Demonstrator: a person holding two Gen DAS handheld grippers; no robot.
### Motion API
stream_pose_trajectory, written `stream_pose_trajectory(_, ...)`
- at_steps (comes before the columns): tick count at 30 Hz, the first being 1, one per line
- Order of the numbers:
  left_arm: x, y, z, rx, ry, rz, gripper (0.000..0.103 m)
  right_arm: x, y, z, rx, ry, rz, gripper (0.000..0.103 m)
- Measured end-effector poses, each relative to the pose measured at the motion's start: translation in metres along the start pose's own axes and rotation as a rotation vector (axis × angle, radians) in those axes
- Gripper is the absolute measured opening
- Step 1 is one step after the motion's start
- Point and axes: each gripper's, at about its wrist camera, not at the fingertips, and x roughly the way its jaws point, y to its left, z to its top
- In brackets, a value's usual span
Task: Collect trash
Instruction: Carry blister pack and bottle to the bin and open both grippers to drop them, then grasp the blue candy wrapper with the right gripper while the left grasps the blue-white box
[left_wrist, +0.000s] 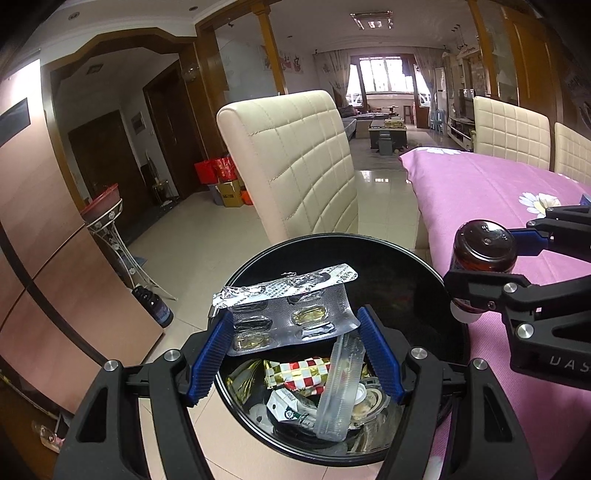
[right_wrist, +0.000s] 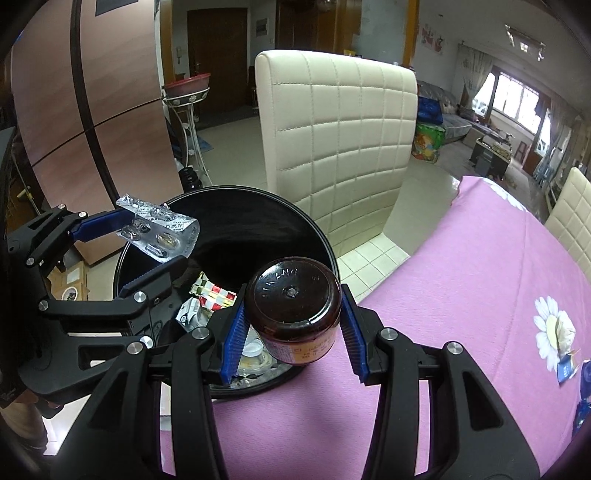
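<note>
A black round trash bin (left_wrist: 406, 295) (right_wrist: 229, 206) stands on the floor beside the pink-clothed table. It holds wrappers, a clear plastic lid and a small carton. My left gripper (left_wrist: 295, 328) (right_wrist: 147, 240) is shut on silver pill blister packs (left_wrist: 291, 314) (right_wrist: 159, 229) and holds them above the bin opening. My right gripper (right_wrist: 291, 325) (left_wrist: 491, 258) is shut on a brown medicine bottle (right_wrist: 293, 306) (left_wrist: 484, 254), held bottom forward over the bin's rim at the table edge.
A cream quilted chair (left_wrist: 299, 162) (right_wrist: 340, 122) stands just behind the bin. The pink flowered tablecloth (left_wrist: 491, 192) (right_wrist: 461, 295) carries small blue scraps (right_wrist: 567, 369) at the right. A dark bottle (left_wrist: 155, 306) stands on the floor by a brown cabinet (left_wrist: 33, 221).
</note>
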Motion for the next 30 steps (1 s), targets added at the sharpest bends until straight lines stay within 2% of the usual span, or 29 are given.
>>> stream_pose_trajectory(15, 0.005, 0.011, -0.004, -0.038, 0.012, -0.013, 0.068, 0.005, 0.017, 0.009, -0.031, 0.005, 0.006, 0.048)
stream_pose_trajectory(20, 0.003, 0.012, -0.003, -0.031, 0.007, 0.005, 0.069, 0.001, 0.016, 0.008, -0.033, -0.003, 0.01, 0.049)
stream_pose_trajectory(21, 0.003, 0.012, -0.003, -0.032, 0.012, 0.011, 0.07, -0.001, 0.016, 0.008, -0.031, -0.009, 0.01, 0.056)
stream_pose_trajectory(22, 0.004, 0.012, -0.003, -0.036, 0.02, 0.015, 0.077, -0.003, 0.015, 0.009, -0.028, -0.026, 0.002, 0.063)
stream_pose_trajectory(23, 0.004, 0.013, -0.003, -0.04, 0.018, 0.019, 0.081, -0.006, 0.015, 0.009, -0.03, -0.039, -0.005, 0.063)
stream_pose_trajectory(30, 0.003, 0.011, -0.003, -0.029, 0.007, 0.025, 0.081, -0.01, 0.004, 0.004, -0.016, -0.049, -0.037, 0.063)
